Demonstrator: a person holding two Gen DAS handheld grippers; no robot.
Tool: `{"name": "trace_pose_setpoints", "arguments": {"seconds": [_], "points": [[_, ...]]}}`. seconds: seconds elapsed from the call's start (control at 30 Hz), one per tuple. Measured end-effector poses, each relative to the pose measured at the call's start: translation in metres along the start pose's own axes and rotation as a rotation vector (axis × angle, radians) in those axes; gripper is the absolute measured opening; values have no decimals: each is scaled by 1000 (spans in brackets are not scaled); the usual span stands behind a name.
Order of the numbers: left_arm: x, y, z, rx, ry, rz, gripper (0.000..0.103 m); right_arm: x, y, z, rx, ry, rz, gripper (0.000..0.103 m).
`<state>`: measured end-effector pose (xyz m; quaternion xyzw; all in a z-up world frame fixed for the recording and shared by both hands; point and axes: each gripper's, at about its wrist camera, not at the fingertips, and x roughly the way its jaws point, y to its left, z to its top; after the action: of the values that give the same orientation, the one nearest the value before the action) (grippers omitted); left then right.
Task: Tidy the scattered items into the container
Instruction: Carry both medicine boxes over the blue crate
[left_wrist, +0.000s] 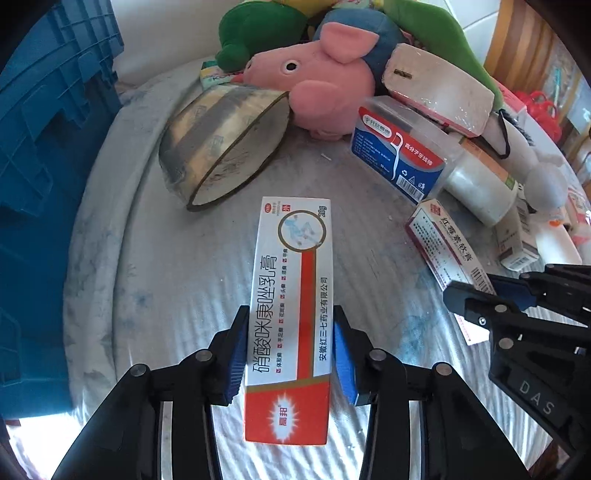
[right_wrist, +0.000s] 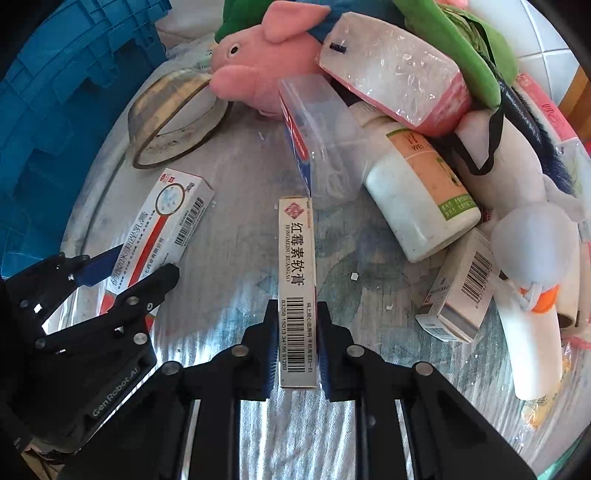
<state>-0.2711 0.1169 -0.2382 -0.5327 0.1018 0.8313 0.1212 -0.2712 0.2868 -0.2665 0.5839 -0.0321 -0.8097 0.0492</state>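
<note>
My left gripper (left_wrist: 290, 354) is shut on a long white-and-red cream box (left_wrist: 291, 295), blue pads pressed on both long sides near its red end. In the right wrist view the same box (right_wrist: 166, 229) sticks out from the left gripper (right_wrist: 136, 269). My right gripper (right_wrist: 297, 343) is shut on a narrow white ointment box (right_wrist: 297, 258) at its barcode end. From the left wrist view that box (left_wrist: 447, 243) shows beside the right gripper (left_wrist: 484, 295). Both boxes lie over a round marbled table (left_wrist: 155, 266). A blue plastic crate (left_wrist: 48, 147) stands at the table's left edge.
A pile fills the far and right side: pink pig plush (left_wrist: 314, 85), squashed tape roll (left_wrist: 221, 144), clear floss box (left_wrist: 399, 147), white bottle (right_wrist: 417, 192), small barcode carton (right_wrist: 461, 288), white plush toy (right_wrist: 532, 236). The blue crate (right_wrist: 74, 92) is close on the left.
</note>
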Motion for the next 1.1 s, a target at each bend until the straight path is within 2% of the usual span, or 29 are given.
{"name": "trace_pose_setpoints", "arguments": {"seconds": [0.2,0.33,0.43,0.53,0.7,0.8,1.0,1.1], "points": [[-41,13,7,-19,-89,28,41,-48,3,8,-14,-101,4,18],[-75,1,7,-37,-164,49,41,-92,11,16,-40,-187,0,18],[-74,2,19,-46,-214,65,41,-125,25,24,-69,-253,-3,18],[-104,-2,37,-49,-287,73,41,-150,53,34,-100,-320,-6,18],[-147,15,62,-69,-446,88,41,-211,84,46,-161,-456,-7,18],[-195,30,62,-90,-547,106,41,-246,105,54,-204,-539,-3,18],[-262,74,66,-161,-681,199,41,-301,172,71,-313,-666,40,18],[-289,116,48,-222,-696,259,41,-310,217,80,-374,-683,86,18]]}}
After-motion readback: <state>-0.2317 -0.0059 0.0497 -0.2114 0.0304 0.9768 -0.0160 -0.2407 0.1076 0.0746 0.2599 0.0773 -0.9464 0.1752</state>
